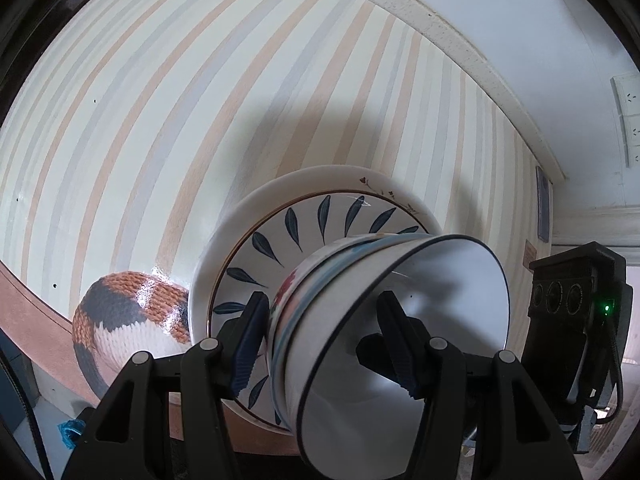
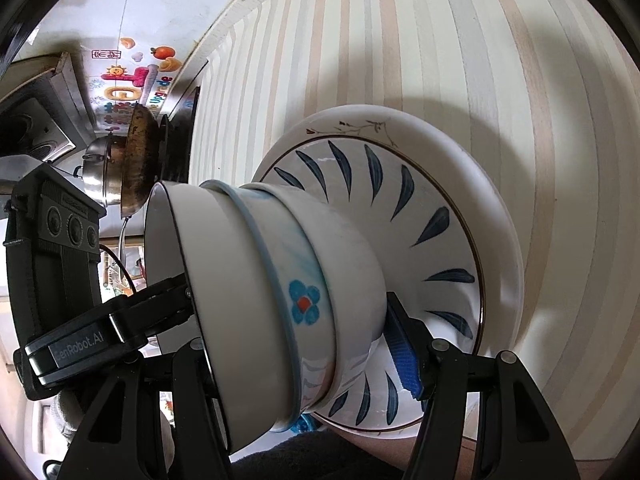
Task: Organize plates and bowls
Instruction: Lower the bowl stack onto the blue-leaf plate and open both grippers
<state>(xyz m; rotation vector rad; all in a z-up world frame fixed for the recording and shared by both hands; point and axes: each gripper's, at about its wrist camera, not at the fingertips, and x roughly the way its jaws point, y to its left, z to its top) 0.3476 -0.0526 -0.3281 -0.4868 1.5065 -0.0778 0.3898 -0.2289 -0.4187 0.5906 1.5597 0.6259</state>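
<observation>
A stack of nested white ceramic bowls sits on a blue-leaf-patterned plate, itself on a larger white plate, on the striped tabletop. The left gripper straddles the top bowl's wall, one blue pad outside, one inside, seemingly gripping. The right gripper brackets the stack half-open; its left finger is hidden, so contact is unclear. A knitted orange-and-grey ball lies beside the plates, partly cut off.
</observation>
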